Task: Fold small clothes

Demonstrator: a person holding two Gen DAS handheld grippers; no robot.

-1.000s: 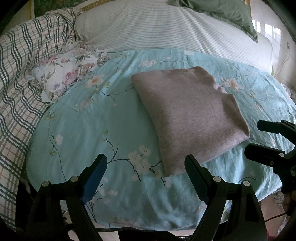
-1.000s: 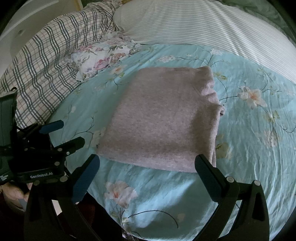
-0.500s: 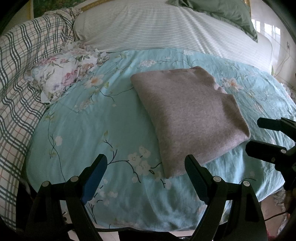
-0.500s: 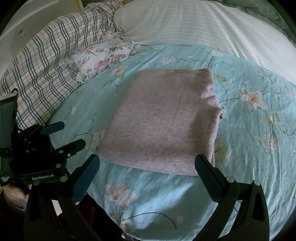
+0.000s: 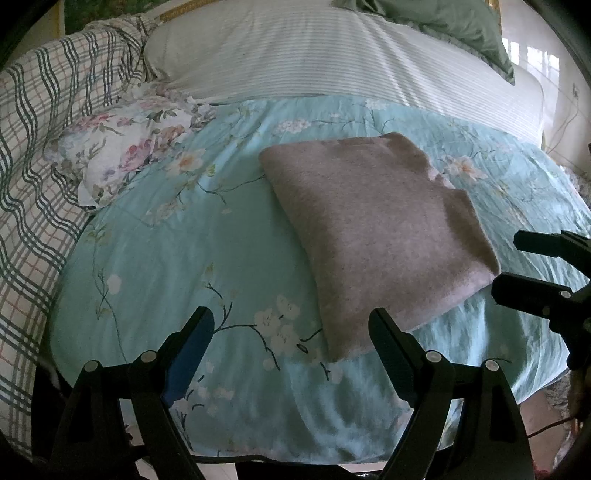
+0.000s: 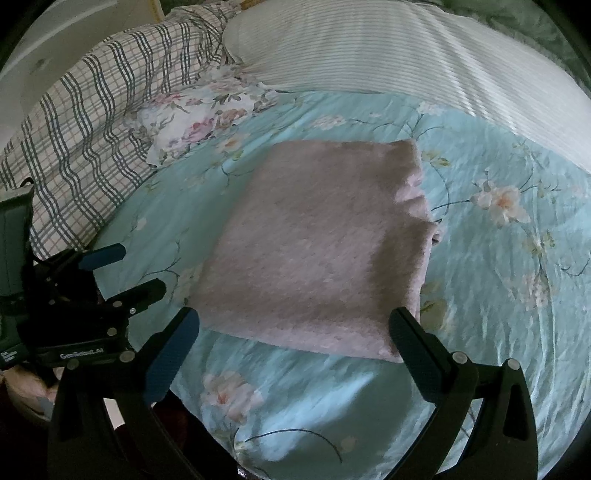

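Note:
A pinkish-grey garment [image 5: 373, 229] lies folded into a flat rectangle on the light blue floral sheet [image 5: 177, 251]; it also shows in the right wrist view [image 6: 317, 251]. My left gripper [image 5: 291, 332] is open and empty, held back from the garment's near left corner. My right gripper [image 6: 295, 328] is open and empty, just short of the garment's near edge. The right gripper shows at the right edge of the left wrist view [image 5: 517, 264]. The left gripper shows at the left of the right wrist view [image 6: 122, 269].
A floral pillow [image 5: 122, 147] lies left of the garment. A plaid blanket [image 5: 33, 155] is bunched along the left. A white striped duvet [image 5: 332, 59] and a green pillow [image 5: 443, 22] lie at the back. The bed's front edge [image 5: 295, 454] is below my grippers.
Both grippers have drifted very slightly; the garment sits a touch lower in the right wrist view. Nothing was grasped or released.

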